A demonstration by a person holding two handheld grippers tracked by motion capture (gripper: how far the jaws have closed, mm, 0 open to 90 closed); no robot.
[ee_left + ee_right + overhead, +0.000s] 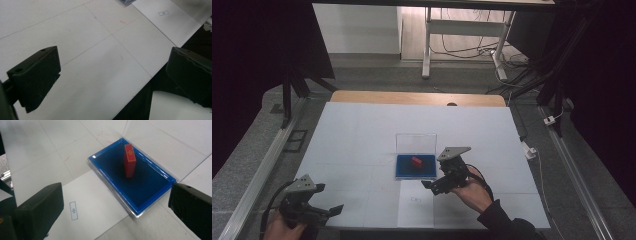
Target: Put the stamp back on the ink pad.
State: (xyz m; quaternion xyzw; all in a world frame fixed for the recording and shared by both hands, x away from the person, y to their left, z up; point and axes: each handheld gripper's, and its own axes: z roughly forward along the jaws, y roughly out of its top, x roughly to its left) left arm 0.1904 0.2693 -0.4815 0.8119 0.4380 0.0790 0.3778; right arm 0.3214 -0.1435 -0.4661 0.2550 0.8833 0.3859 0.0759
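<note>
- My right claw (117,202) hangs spread wide and empty just short of the shallow blue ink pad tray (110,182) with its clear plastic lid (162,142) standing open behind it.
- The small red rectangular stamp block (130,161) stands upright on the blue pad, near the tray's middle, clear of both my jaws.
- My left claw (112,75) is also spread and empty, well away from the tray at the near edge of the white table mat (100,75).
- Risk, as I judge it: the block is tall and narrow, so a jaw brushing it could tip it over.
- The lid could get knocked if I reach too far past the tray.
- The white paper sheet (92,202), printed with a small blue mark (73,210), touches the tray's near edge; dragging the tray would shift it.
</note>
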